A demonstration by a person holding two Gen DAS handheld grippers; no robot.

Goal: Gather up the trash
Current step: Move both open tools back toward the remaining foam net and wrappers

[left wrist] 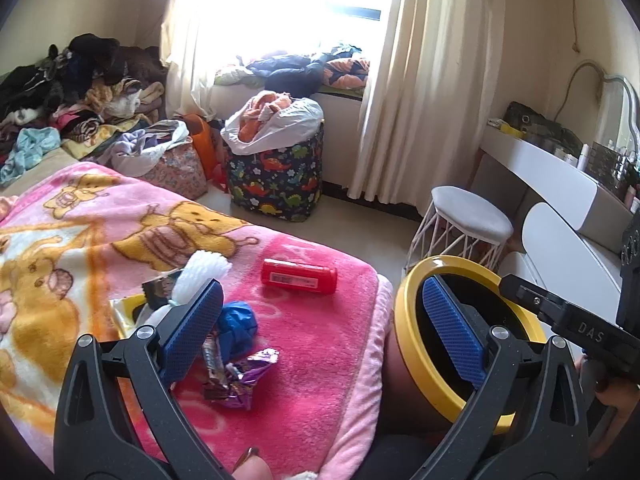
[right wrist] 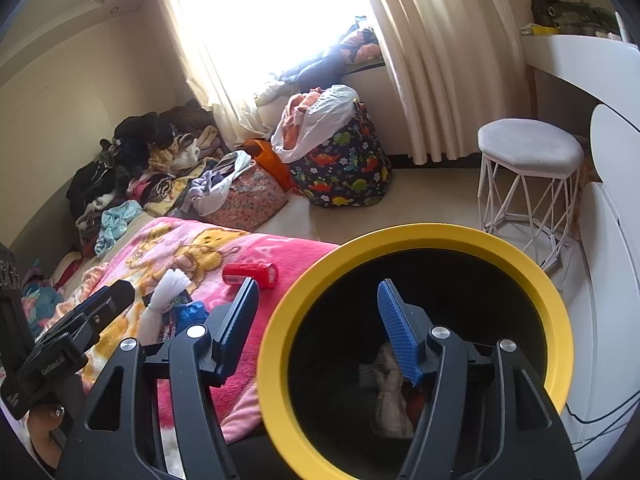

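Your left tool (left wrist: pixel 320 320) hangs released and empty over the near corner of the bed, its blue pads standing wide apart. The trash on the pink blanket (left wrist: pixel 320 360) lies forward of it and toward its left finger: nothing is between the pads yet.

Going left to right across the left wrist view, you have one white crumpled tissue (left wrist: pixel 202 276) beside the left finger, with some dark and yellow scraps under it that are too hidden to count. Next comes one blue crumpled wad (left wrist: pixel 238 320), then two foil wrappers just below it, a brown one (left wrist: pixel 212 356) and a purple one (left wrist: pixel 248 376), touching each other. Further out lies one red tube (left wrist: pixel 299 276), its long axis running left to right across the blanket, well apart from the rest.

Right of the bed edge stands one yellow-rimmed bin (left wrist: pixel 404 320). Your right tool (right wrist: pixel 316 320) is also released and empty, straddling the bin's near rim (right wrist: pixel 272 340), one finger over the blanket, the other over the black inside, where pale crumpled paper (right wrist: pixel 390 400) already lies.

The left hand is nearer the wrappers; I judge they go right, into the bin.
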